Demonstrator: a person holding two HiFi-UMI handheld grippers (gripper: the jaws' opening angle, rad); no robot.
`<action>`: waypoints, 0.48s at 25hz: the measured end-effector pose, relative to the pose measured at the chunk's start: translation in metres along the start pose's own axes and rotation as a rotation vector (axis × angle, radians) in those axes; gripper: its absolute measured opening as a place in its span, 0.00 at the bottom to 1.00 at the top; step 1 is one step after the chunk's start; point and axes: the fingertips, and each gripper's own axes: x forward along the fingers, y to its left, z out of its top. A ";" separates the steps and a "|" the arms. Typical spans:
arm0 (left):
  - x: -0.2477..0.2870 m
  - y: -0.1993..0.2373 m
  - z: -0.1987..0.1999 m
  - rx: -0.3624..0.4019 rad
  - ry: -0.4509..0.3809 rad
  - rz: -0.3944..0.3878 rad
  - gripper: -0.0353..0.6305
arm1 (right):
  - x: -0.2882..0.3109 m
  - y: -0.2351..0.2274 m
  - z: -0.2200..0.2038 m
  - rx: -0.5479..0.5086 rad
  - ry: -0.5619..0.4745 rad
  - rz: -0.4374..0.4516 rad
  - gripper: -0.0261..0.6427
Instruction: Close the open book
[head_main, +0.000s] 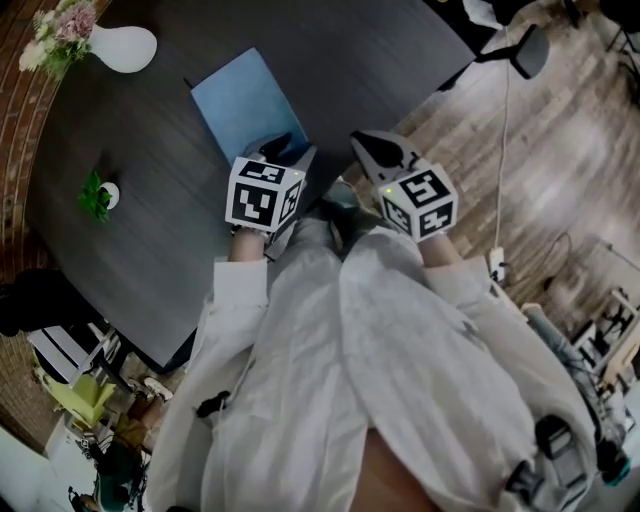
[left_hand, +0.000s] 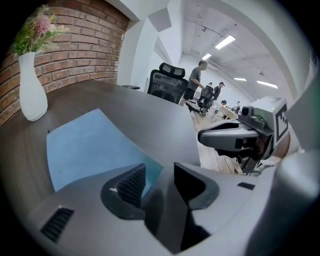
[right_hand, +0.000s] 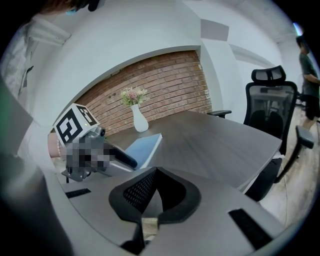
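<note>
A blue book (head_main: 245, 105) lies flat on the dark table (head_main: 130, 260) with its cover up. My left gripper (head_main: 283, 148) hovers at the book's near corner, jaws open. In the left gripper view the blue book (left_hand: 85, 145) shows its corner just behind the left fingertip (left_hand: 132, 185), with nothing pressed between the pads of the left gripper (left_hand: 159, 175). My right gripper (head_main: 365, 145) is shut and empty, to the right of the book near the table's edge. The right gripper view shows its closed jaws (right_hand: 155, 187), the book (right_hand: 145, 145) and the left gripper (right_hand: 117, 157) beyond.
A white vase with flowers (head_main: 120, 47) stands at the table's far left, a small green plant (head_main: 97, 195) at the left. A black office chair (right_hand: 267, 105) sits beyond the table edge. People stand far off (left_hand: 195, 82). Wooden floor lies to the right.
</note>
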 end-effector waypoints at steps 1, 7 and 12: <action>0.000 -0.001 0.000 0.000 -0.003 -0.004 0.30 | 0.000 0.001 0.001 -0.002 -0.003 0.003 0.05; -0.009 -0.004 -0.001 0.003 -0.039 -0.012 0.30 | -0.004 0.013 0.018 0.003 -0.076 0.029 0.05; -0.031 -0.008 0.006 0.007 -0.111 -0.026 0.30 | -0.006 0.030 0.027 0.017 -0.087 0.071 0.05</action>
